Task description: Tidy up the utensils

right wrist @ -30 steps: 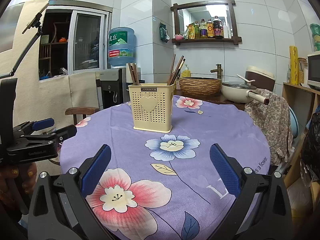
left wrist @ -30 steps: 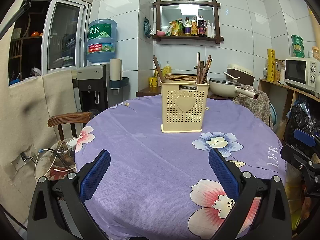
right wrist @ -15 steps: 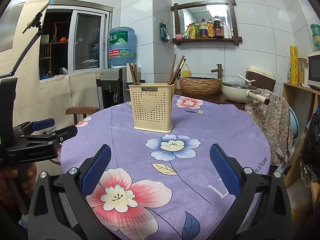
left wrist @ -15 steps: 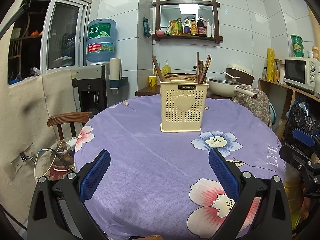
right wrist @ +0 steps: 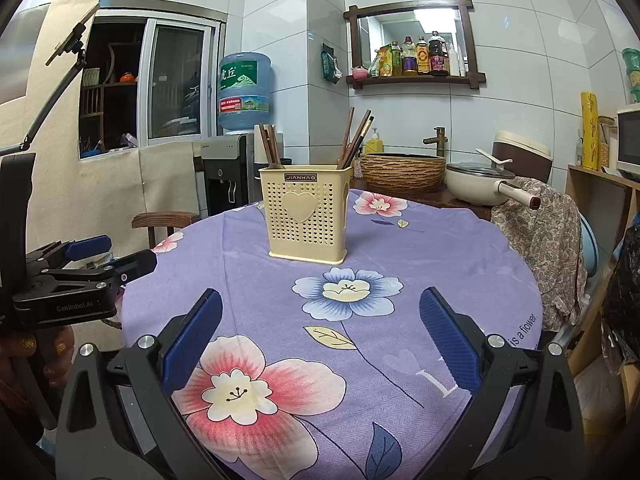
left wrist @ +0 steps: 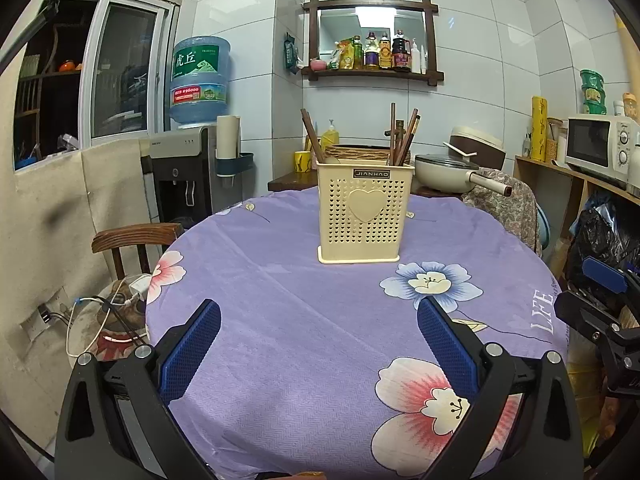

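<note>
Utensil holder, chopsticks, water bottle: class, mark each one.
utensil holder (left wrist: 365,216): left wrist view, on its heart emblem.
chopsticks (right wrist: 353,140): right wrist view, on the right bundle's shafts.
water bottle (left wrist: 200,78): left wrist view, on its label.

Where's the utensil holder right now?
The cream utensil holder stands upright on the purple tablecloth, centre in both wrist views, past the blue flower print, chopsticks sticking out of it.

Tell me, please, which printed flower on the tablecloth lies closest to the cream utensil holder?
The blue-petalled flower, just in front of the utensil holder. The large pink one lies nearer the right gripper.
</note>
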`<state>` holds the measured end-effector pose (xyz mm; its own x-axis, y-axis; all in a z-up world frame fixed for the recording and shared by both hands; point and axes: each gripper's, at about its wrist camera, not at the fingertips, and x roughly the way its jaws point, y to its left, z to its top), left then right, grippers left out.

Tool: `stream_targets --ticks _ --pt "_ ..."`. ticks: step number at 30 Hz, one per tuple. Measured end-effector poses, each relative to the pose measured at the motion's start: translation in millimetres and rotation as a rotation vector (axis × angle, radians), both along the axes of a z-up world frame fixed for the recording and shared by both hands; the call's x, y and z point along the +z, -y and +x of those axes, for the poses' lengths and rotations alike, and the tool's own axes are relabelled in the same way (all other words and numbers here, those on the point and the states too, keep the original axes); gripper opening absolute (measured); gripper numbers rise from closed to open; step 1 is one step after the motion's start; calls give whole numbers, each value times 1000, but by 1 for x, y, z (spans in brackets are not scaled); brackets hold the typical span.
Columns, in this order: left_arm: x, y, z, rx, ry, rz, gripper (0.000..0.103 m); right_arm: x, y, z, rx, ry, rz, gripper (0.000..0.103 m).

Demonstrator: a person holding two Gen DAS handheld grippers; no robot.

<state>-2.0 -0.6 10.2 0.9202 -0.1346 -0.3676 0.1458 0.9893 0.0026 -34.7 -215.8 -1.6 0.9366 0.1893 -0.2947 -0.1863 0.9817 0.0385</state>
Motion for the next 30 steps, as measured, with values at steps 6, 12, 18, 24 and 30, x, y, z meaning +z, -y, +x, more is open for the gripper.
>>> stream_targets --ticks 6,12,18,24,30 --pt "0 1 0 1 0 6 97 0 -1 1 2 -2 -1 97" --pt "0 1 0 0 0 7 97 0 -1 2 2 -4 -1 97" --pt "-1 1 0 -7 1 3 97 0 -1 2 3 -6 -1 97" --pt "-1 2 -1 -8 11 10 97 0 0 2 3 -6 -1 97" --pt "-1 3 -1 0 8 21 97 0 0 2 1 -6 1 97"
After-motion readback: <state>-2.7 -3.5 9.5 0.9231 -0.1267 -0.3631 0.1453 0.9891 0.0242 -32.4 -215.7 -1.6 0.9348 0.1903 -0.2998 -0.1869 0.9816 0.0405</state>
